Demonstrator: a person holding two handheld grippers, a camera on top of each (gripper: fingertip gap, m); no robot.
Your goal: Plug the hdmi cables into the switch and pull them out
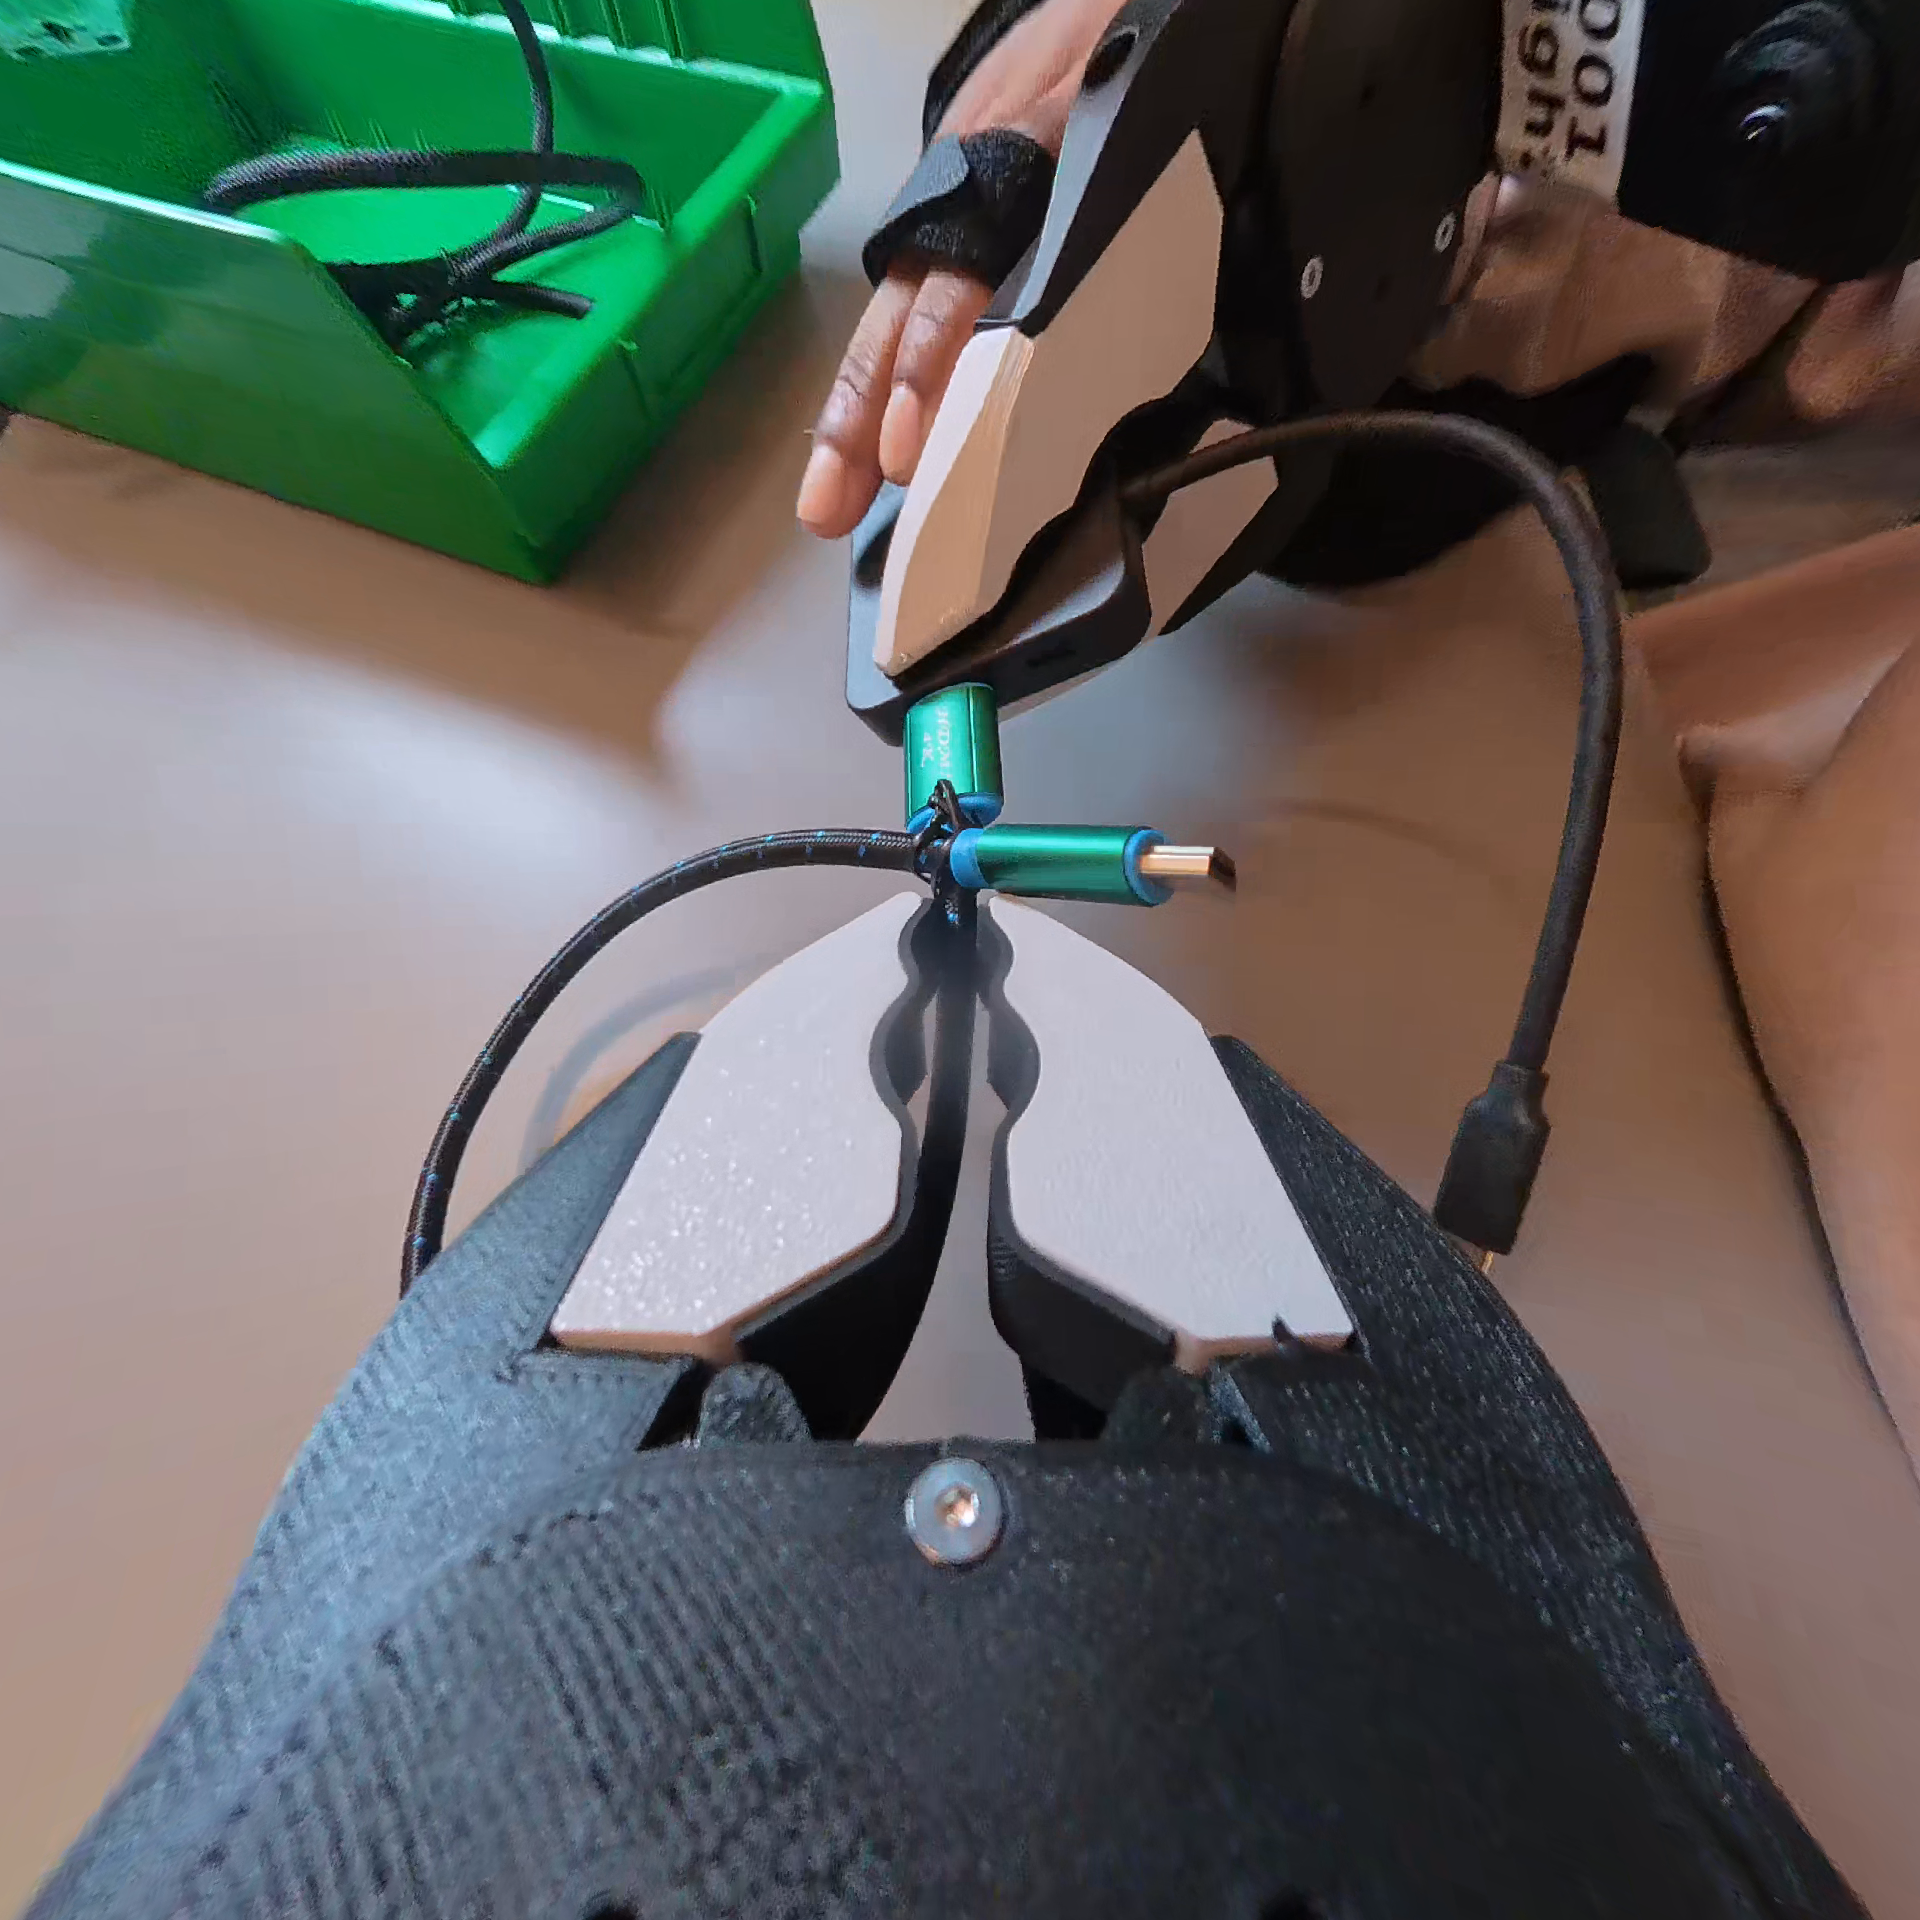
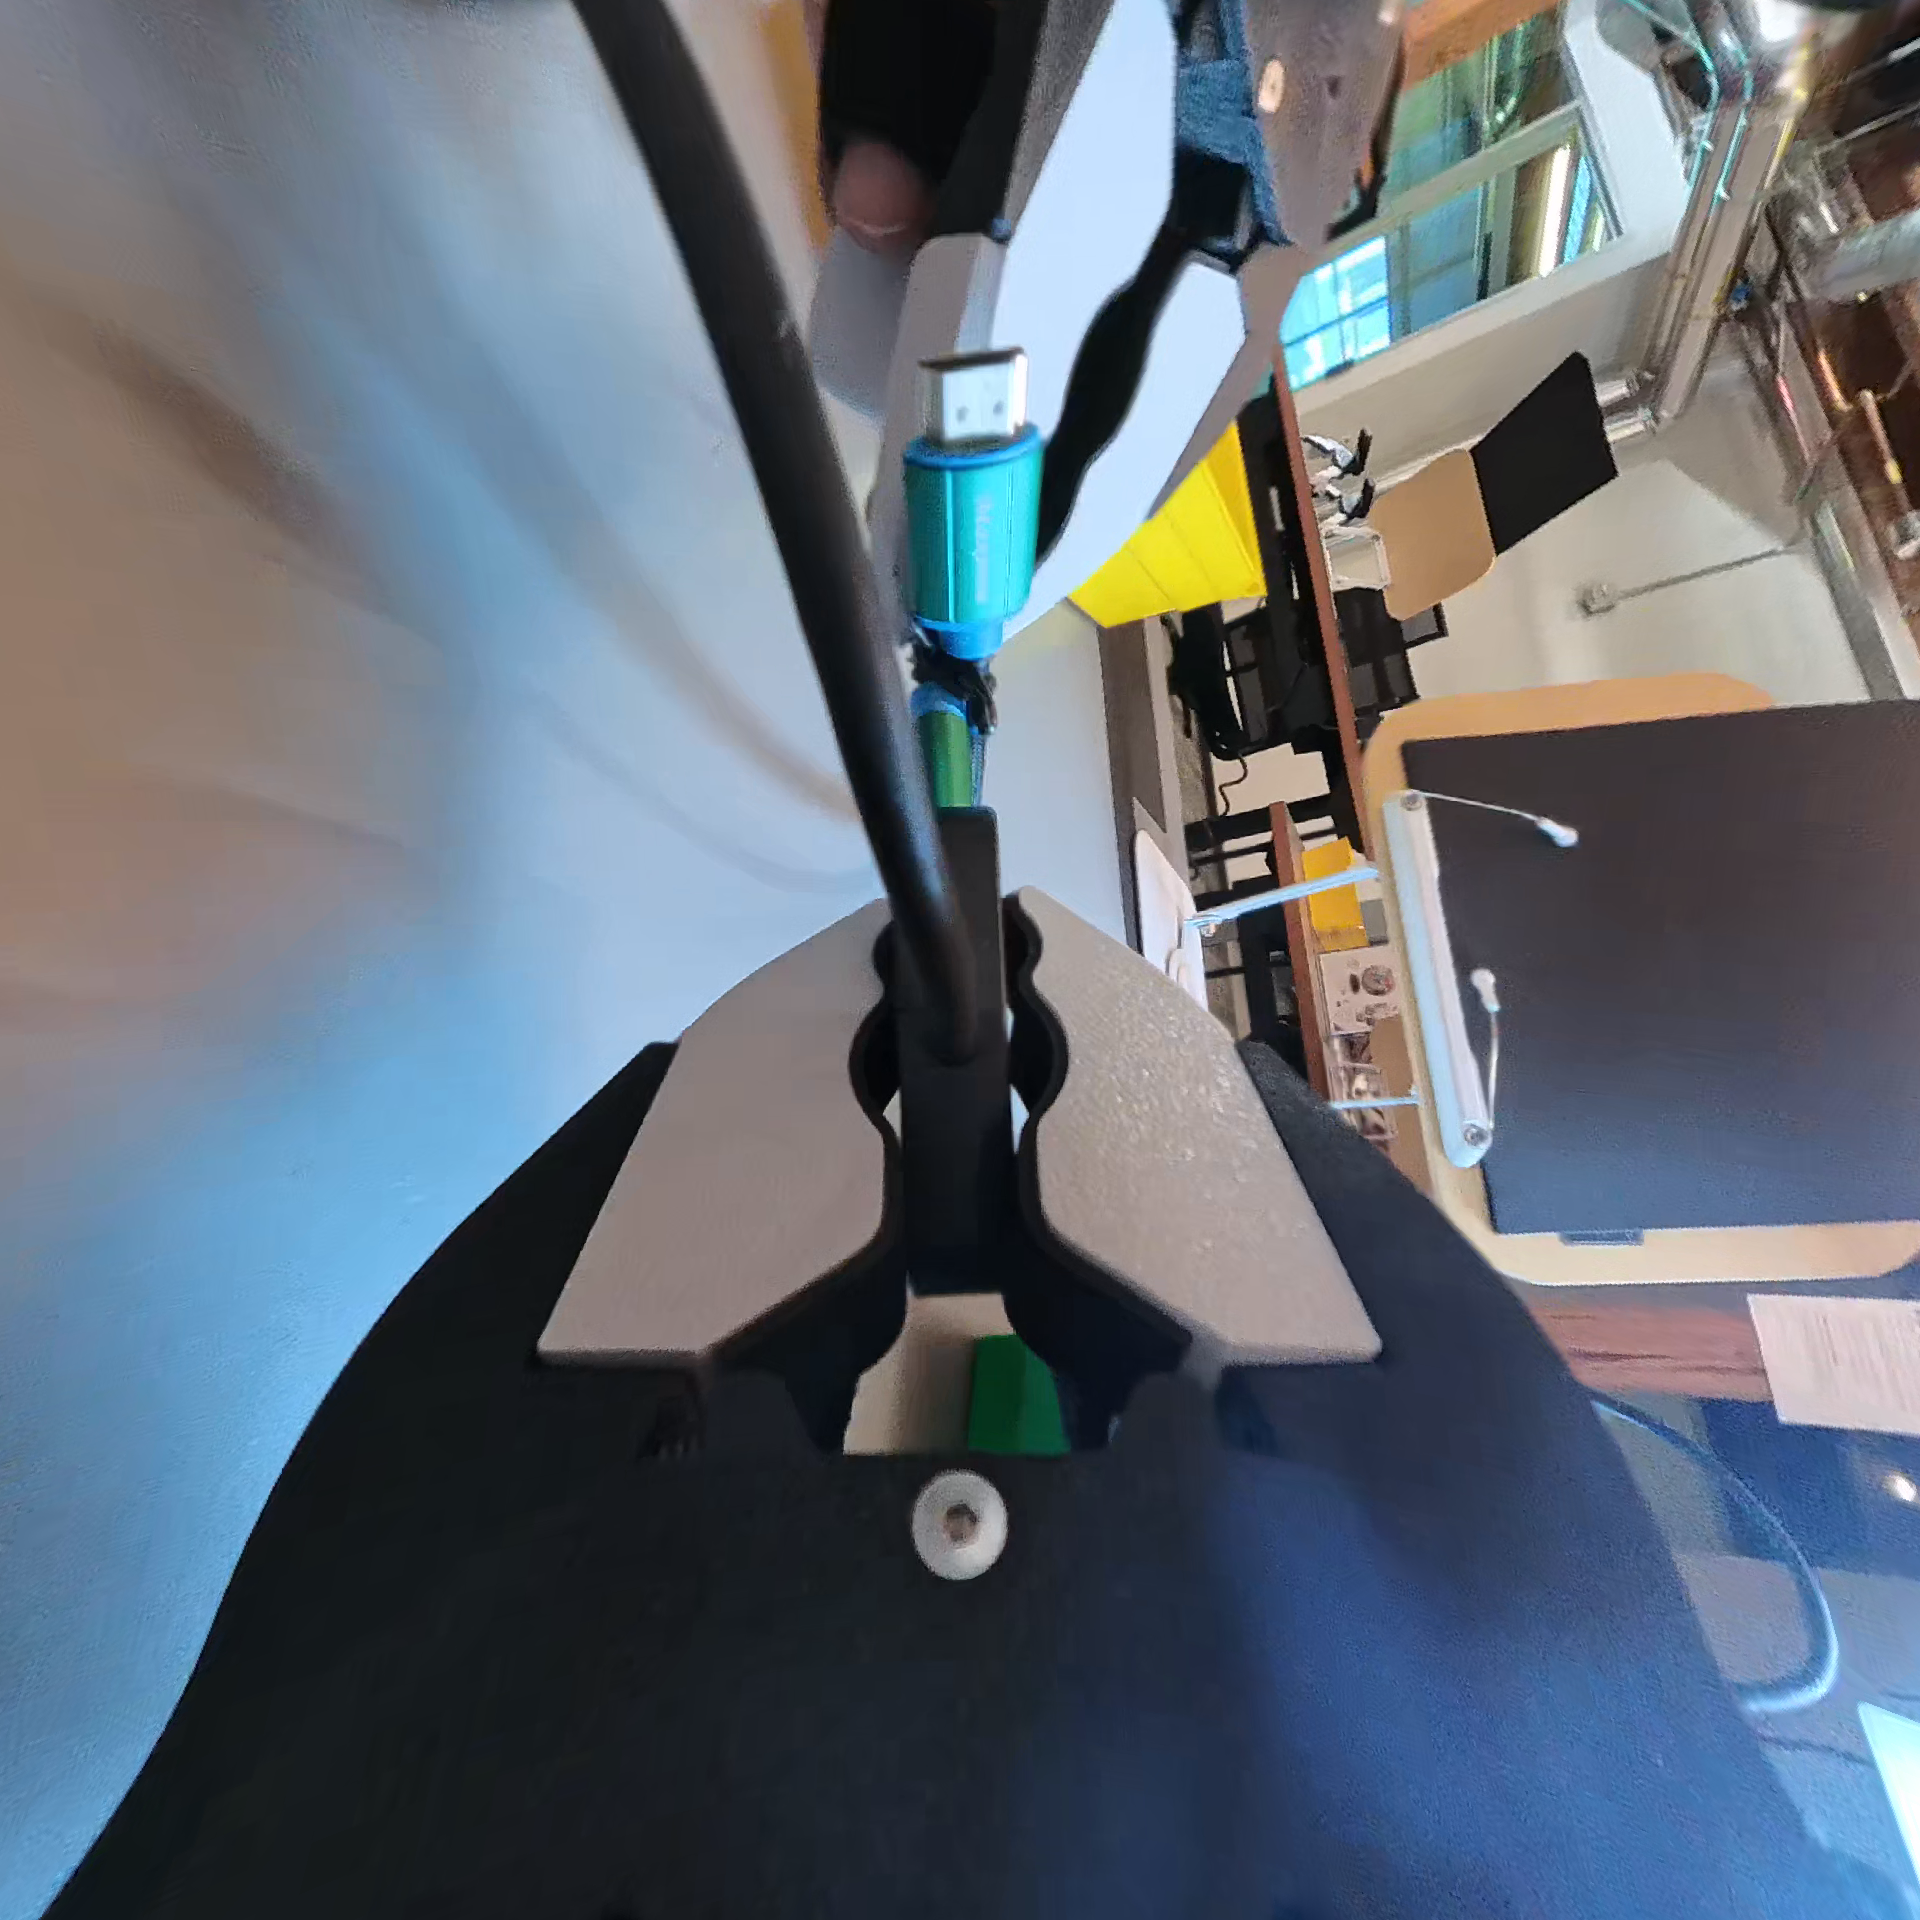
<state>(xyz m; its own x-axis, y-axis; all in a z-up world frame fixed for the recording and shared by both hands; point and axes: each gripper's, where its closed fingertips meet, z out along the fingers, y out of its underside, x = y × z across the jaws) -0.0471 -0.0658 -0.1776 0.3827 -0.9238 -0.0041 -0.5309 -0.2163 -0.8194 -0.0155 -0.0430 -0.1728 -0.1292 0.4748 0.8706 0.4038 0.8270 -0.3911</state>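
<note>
My left gripper is shut on a black braided cable just behind two green HDMI plugs tied together. One plug sits in the black switch. The other plug is free and points right with its metal tip bare. My right gripper is shut on the switch and holds it above the table. In the right wrist view the right gripper clamps the switch edge-on. The inserted plug and the free plug lie beyond it, with the left gripper's fingers behind.
A green bin with coiled black cables stands at the far left on the brown table. The switch's own black lead loops right and ends in a loose black plug. A person's forearm is at the right. One gripper's finger ends stand about 5 cm off the other's.
</note>
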